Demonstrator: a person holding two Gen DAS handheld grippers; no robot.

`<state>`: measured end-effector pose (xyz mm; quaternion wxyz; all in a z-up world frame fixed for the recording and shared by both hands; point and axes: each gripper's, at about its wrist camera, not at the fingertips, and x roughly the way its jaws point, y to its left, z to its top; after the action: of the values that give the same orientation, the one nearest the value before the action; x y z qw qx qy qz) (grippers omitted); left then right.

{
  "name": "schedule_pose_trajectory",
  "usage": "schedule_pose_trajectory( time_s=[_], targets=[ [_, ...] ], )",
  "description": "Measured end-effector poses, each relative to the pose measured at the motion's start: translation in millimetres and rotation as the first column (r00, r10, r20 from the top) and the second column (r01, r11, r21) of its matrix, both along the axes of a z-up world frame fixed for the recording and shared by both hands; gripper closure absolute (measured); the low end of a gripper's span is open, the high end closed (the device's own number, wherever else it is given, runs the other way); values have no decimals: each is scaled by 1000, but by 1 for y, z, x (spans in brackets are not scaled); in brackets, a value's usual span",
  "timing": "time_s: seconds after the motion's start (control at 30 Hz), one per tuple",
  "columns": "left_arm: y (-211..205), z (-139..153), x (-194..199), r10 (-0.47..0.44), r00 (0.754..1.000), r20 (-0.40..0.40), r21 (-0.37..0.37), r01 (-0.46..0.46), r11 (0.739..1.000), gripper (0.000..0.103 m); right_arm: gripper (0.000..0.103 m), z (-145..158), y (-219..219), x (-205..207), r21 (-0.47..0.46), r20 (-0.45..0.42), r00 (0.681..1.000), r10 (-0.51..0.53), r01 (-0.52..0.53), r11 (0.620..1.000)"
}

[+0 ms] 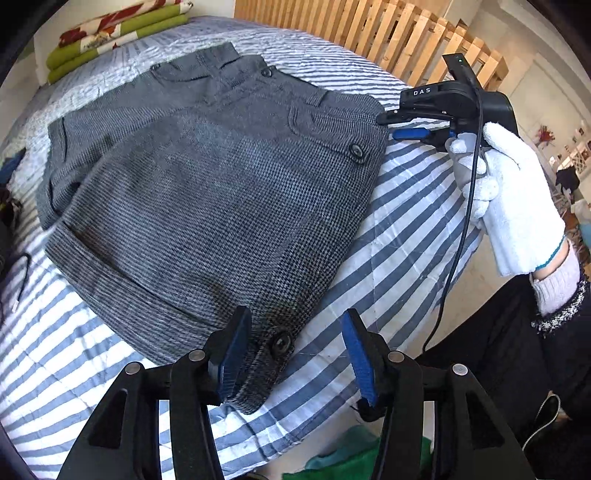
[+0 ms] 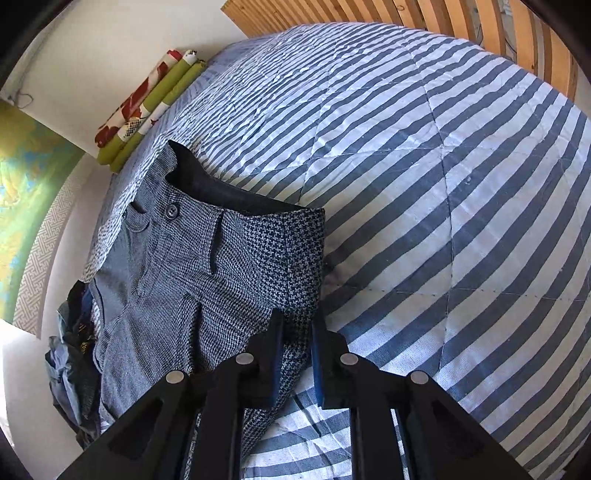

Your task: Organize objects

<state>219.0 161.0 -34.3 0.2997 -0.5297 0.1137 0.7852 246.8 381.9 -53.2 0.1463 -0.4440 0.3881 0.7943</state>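
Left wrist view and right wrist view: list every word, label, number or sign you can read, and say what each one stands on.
"DAS": white letters on the black body of the right gripper, seen in the left wrist view.
The small pictures on the far wall at the right edge of that view are too small to read.
The right wrist view shows no readable text; the grey shorts and striped bedcover bear none.

- My right side: the striped bed point(image 2: 461, 192) lies bare, free to pass.
- Folded bedding point(image 2: 147, 107) and the slatted headboard point(image 1: 406, 33) close the far edge.
- A clothes heap point(image 2: 74, 350), possibly overhanging, blocks the left.
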Motion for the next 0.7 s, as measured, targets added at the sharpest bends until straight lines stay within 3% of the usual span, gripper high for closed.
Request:
schedule_pose_trajectory(
  time_s=[0.1,0.27,0.3,0.37,0.4,0.43,0.5,0.7],
  targets=[
    [2,7,4,-25,998,-61,-52,22,998,38,62,9,4,4,49,0,999,-40,40,998],
    [1,-19,4,-57,995,-80,-173,42,984,34,54,9,-7,-12,59,15,1000,20,-20,998],
    [3,-28,4,-69,996,-64,-189,56,980,35,54,7,-9,-16,74,33,999,29,-31,997],
    [4,-36,8,-92,991,-98,-236,67,970,49,58,2,-15,-20,92,59,998,32,-37,995],
    [3,-33,8,-104,988,-114,-230,75,970,64,75,1,-16,-19,90,58,998,31,-36,995],
    [1,-30,7,-99,988,-114,-215,73,974,75,84,1,-15,-17,80,53,998,32,-37,996],
    [-7,-13,4,-70,990,-124,-157,50,986,80,90,2,-10,-10,47,15,1000,13,-14,999],
    [-39,54,5,2,993,-115,39,3,999,88,94,23,6,25,-145,-143,988,-65,44,988]
  ],
)
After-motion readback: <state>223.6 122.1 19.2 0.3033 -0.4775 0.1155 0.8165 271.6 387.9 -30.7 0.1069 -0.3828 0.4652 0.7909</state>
